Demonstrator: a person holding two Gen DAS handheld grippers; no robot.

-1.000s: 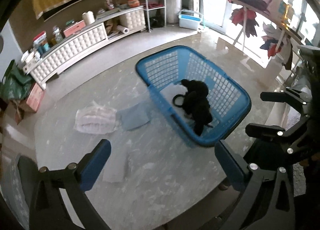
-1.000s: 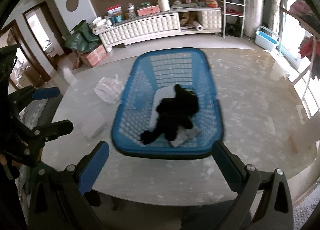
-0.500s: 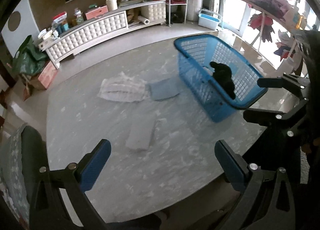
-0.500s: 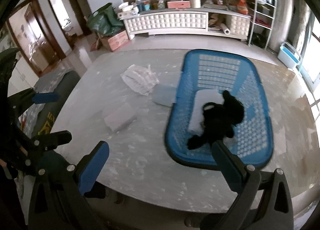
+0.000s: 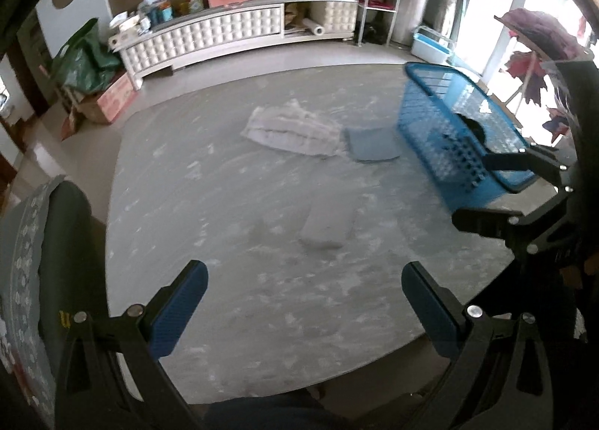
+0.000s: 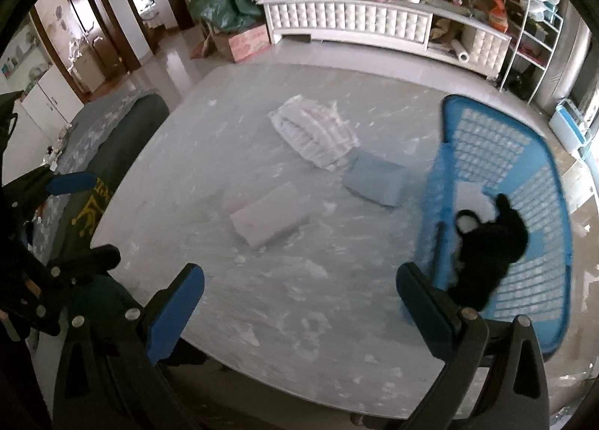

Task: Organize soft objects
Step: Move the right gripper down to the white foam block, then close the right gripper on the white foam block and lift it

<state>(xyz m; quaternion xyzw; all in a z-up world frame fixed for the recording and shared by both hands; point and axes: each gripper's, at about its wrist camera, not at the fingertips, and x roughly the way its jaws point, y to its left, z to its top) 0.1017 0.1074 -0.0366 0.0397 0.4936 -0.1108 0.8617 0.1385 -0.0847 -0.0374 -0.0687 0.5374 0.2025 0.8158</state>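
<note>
Your left gripper (image 5: 304,304) hangs above the near edge of the grey marble table (image 5: 232,183) with its jaws spread wide and nothing between them. Your right gripper (image 6: 299,302) is likewise spread wide and holds nothing.

In the right wrist view, the folded pale grey cloth (image 6: 269,218) lies at 12 o'clock from the right gripper, flat on the table. The folded blue cloth (image 6: 376,183) lies at 1 o'clock, just beside the crumpled white cloth (image 6: 314,134); you cannot tell whether the two touch. The blue laundry basket (image 6: 498,153) stands at 2 o'clock. Inside it, a black soft item (image 6: 486,243) rests on a white cloth (image 6: 470,198).

In the left wrist view, the basket sits at 2 o'clock, partly behind the right gripper.
</note>
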